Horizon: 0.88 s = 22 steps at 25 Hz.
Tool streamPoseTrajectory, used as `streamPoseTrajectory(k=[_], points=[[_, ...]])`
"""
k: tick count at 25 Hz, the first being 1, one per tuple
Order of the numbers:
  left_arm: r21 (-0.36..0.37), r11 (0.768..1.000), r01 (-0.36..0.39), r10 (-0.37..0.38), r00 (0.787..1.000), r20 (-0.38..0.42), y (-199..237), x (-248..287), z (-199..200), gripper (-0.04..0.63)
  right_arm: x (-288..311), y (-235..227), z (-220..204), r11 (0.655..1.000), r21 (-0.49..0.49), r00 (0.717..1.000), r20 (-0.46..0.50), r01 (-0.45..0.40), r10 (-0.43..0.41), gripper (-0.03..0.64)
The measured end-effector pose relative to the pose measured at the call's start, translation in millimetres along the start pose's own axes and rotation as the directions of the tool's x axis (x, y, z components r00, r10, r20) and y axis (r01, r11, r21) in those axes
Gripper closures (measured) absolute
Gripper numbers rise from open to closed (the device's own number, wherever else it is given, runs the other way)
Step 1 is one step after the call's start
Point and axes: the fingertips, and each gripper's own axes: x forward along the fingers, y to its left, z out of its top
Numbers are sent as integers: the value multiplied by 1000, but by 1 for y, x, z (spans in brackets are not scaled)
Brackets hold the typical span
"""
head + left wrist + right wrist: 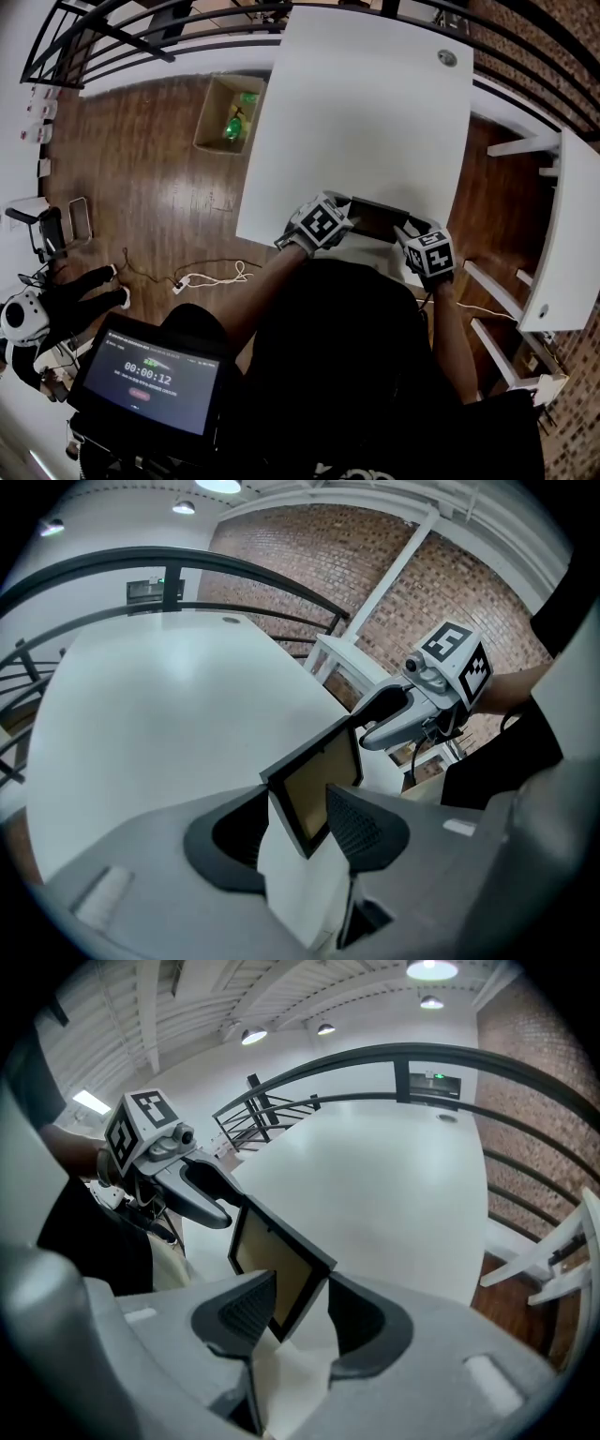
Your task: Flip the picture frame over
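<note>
A black picture frame (380, 217) with a brown backing is tilted up on its edge over the near edge of the white table (366, 122). My left gripper (349, 217) is shut on its left end and my right gripper (405, 234) is shut on its right end. In the left gripper view the frame's corner (319, 789) sits between the jaws of the left gripper (298, 803), backing toward the camera. The right gripper view shows the other corner (272, 1269) clamped in the right gripper (300, 1283).
An open cardboard box (225, 114) stands on the wood floor left of the table. White cables (211, 277) lie on the floor. A white bench (562, 234) stands at the right. A dark railing (141, 37) curves behind. A screen (155, 375) is at my chest.
</note>
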Motion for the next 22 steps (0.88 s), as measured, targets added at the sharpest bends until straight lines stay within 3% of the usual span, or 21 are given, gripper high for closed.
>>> streamPoseTrajectory(k=[22], points=[[-47, 998, 52, -57, 992, -112, -6, 34, -31, 391, 27, -3, -30, 999, 37, 992, -117, -33, 37, 460]])
